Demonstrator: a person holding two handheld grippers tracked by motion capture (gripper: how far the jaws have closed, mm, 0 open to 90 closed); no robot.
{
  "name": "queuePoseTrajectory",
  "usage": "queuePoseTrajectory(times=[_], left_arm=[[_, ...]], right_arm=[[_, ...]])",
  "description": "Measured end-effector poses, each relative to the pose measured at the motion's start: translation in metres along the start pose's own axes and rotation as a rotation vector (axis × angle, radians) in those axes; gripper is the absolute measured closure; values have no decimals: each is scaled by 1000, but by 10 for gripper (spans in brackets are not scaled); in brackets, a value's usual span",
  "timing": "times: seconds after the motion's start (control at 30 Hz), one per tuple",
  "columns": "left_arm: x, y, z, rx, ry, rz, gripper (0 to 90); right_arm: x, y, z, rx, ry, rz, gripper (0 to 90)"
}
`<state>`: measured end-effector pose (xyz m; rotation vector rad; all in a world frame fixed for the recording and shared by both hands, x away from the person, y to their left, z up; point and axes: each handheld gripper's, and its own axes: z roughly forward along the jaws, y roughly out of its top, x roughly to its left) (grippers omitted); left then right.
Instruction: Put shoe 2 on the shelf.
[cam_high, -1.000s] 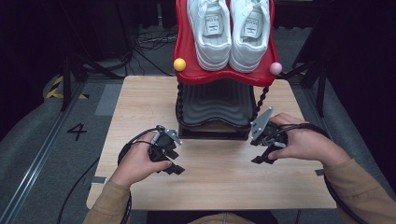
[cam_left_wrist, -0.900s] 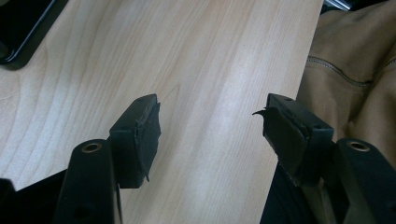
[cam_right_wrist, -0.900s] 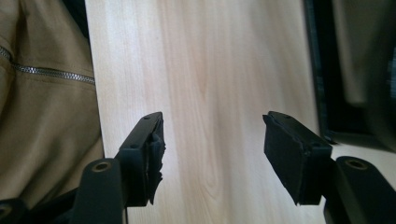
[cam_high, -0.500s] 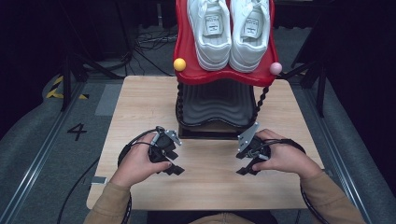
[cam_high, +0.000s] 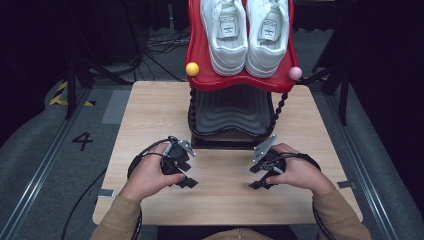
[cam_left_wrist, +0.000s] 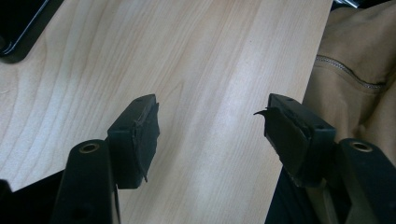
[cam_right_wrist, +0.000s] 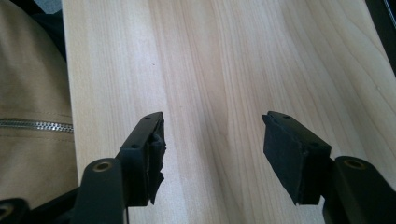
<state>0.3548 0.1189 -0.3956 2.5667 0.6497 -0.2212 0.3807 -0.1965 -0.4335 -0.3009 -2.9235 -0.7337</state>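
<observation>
Change: right gripper (cam_high: 258, 179) has come back from the shoe rack (cam_high: 235, 112) toward me; I now hold it low over the table (cam_high: 150, 105), level with the left gripper (cam_high: 184, 176).
Meaning: I judge both hands parked, no reach under way.
Shoes (cam_high: 247, 35): on the rack's red top shelf, well apart from both grippers.
Left jaws: wide apart, holding nothing, bare wood between.
Right jaws: wide apart too, holding nothing.
</observation>
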Motion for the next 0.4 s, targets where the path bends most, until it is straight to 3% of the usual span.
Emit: queuePoseTrajectory(times=[0.1,0.2,0.4], left_arm=[[0,0,0,0,1,1,360],[0,1,1,-1,5,6,355],[2,1,-1,-18,25,3,328]], right_arm=[[-1,-1,0,2,-3,3,397],[-2,-7,3,12,-13,36,387],[-3,-10,-1,-11,-28,50,390]])
